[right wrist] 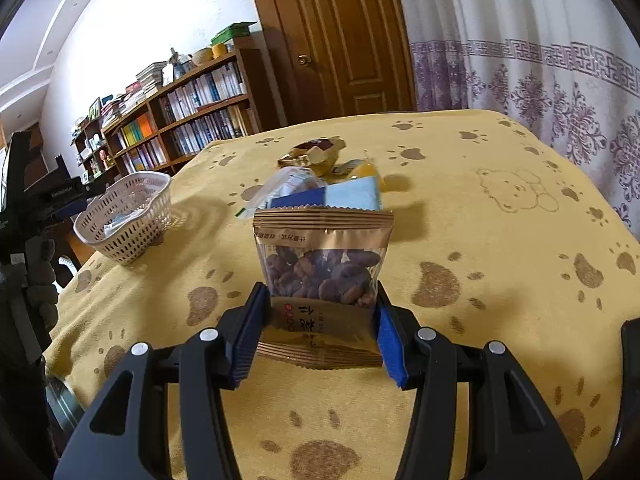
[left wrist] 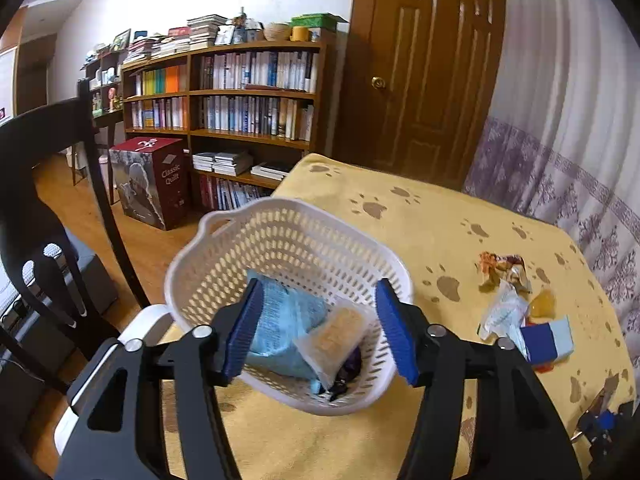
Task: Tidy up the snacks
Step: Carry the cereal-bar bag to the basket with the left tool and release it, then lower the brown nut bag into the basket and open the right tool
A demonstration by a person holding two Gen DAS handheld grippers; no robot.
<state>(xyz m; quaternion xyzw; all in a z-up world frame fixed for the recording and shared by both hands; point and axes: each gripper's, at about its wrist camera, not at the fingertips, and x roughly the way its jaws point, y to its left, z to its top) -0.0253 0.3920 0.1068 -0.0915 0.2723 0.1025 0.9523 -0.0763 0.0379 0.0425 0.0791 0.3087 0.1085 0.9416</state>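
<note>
Snack packets are split across two spots: a few sit in the white perforated basket (left wrist: pixel 288 264) at the bench's left edge, centre of the left wrist view, including a light-blue packet (left wrist: pixel 280 320) and a clear cracker packet (left wrist: pixel 336 336); the rest form a loose pile (left wrist: pixel 516 304) at right of that frame, well apart from the basket. Left tongs (left wrist: pixel 320 336) hang over the basket, blue pads wide, holding nothing. Right tongs (right wrist: pixel 320 332) are clamped on a gold nut packet (right wrist: pixel 322 276), upright, lower centre of the right wrist view, with the pile just behind it and the basket at mid left. Bench (right wrist: pixel 500 240) is covered with a yellow cloth printed with brown paw marks and a faint bear outline. Room: brown panelled door (left wrist: pixel 424 72) top centre, white curtain with purple pattern (right wrist: pixel 540 60) at right, packed wooden bookshelf (left wrist: pixel 224 104) at left, wood floor (left wrist: pixel 80 200), dark chair (left wrist: pixel 48 200) far left, a red "Classic Quilt" box (left wrist: pixel 152 180) on the floor by the shelf.
</note>
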